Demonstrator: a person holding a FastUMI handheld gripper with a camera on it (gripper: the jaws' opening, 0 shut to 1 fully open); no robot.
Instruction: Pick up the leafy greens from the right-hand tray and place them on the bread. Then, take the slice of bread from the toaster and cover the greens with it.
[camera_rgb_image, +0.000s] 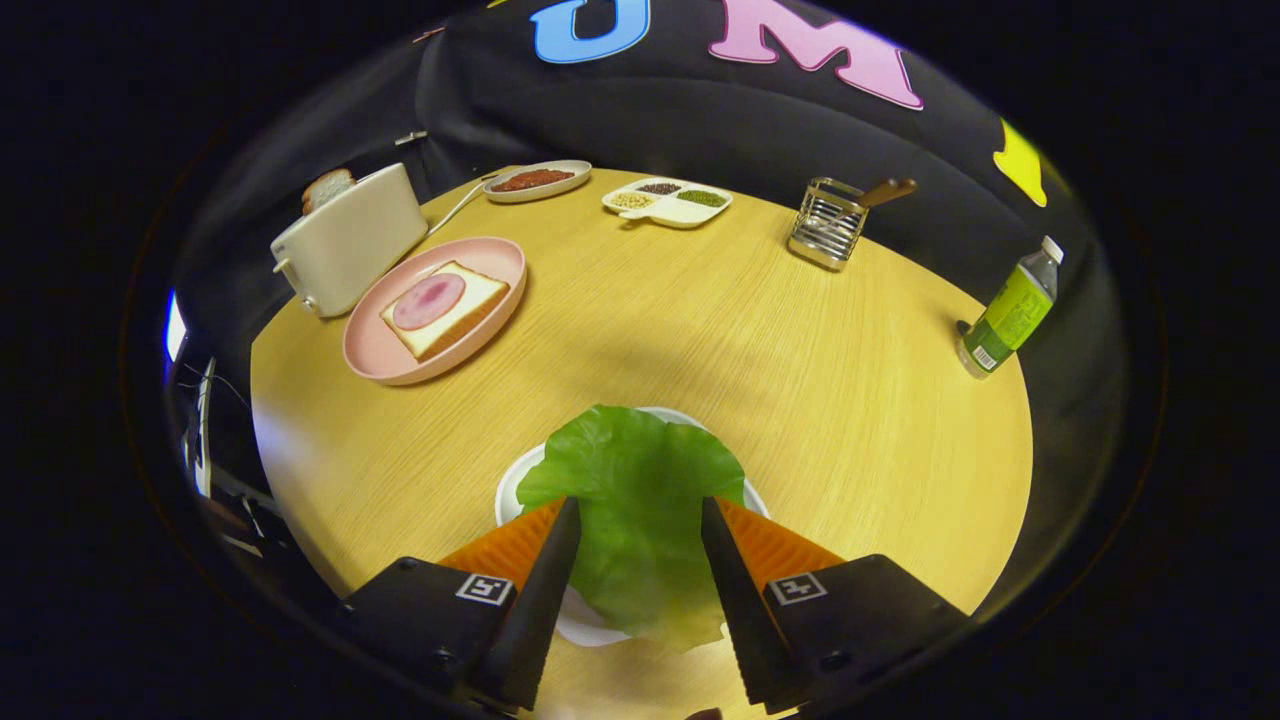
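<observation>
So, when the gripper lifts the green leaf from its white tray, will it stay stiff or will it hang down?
The leafy greens look thin and broad, wider than the white tray, so the free edges will probably droop. They seem very light and may slide or flutter. The gripper is open, its fingers on either side of the leaf; a gentle pinch should hold it.

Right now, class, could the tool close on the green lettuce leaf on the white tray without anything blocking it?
Probably yes. The tool is open, and the green lettuce leaf lies between its fingers on the white tray. Nothing else stands near it on the round wooden table.
</observation>
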